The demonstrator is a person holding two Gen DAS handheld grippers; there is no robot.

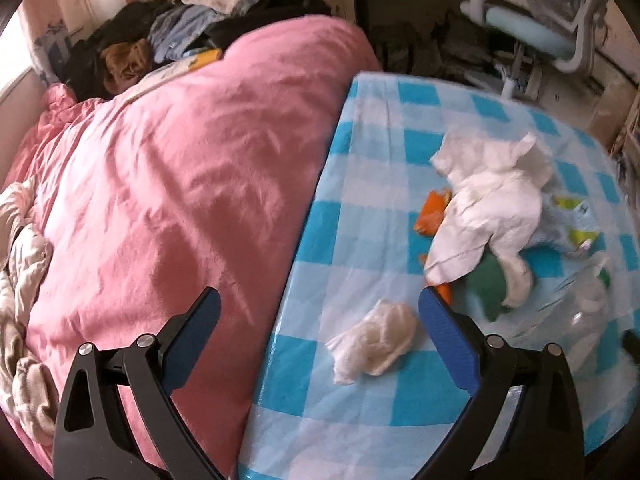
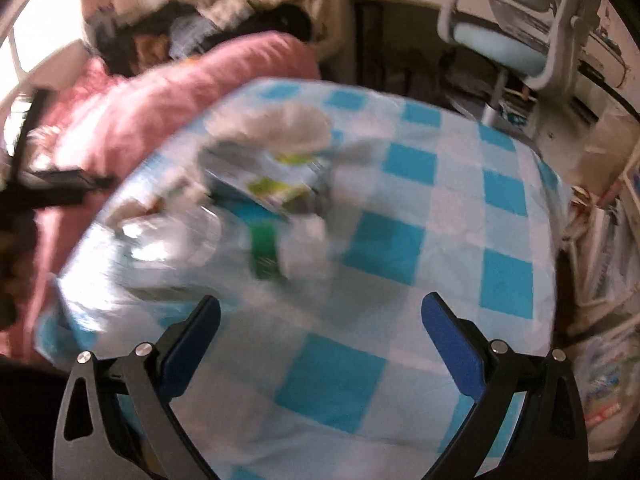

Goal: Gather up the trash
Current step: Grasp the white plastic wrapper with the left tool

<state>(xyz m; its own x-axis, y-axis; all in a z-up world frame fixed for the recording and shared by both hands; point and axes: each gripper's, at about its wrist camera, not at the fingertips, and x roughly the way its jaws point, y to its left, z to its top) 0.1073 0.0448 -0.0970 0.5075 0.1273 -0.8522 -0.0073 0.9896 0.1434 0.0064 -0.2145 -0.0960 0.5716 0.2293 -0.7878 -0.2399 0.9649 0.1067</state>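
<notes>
Right gripper (image 2: 320,320) agape, trash (image 2: 256,200) blurred

The trash pile (image 2: 256,200) is smeared by motion blur in the right wrist view — items indistinct.

a lived-in bedroom at home. a bed under a rumpled pink duvet (image 1: 168,184) carries a heap of clothes (image 1: 180,36) at its far end, beside a checked-cloth table (image 1: 360,400) and a pale blue desk chair (image 2: 504,48).

Both wrist views look down, close over the checkered table (image 1: 360,208), sharing its trash pile (image 2: 272,176).
</notes>
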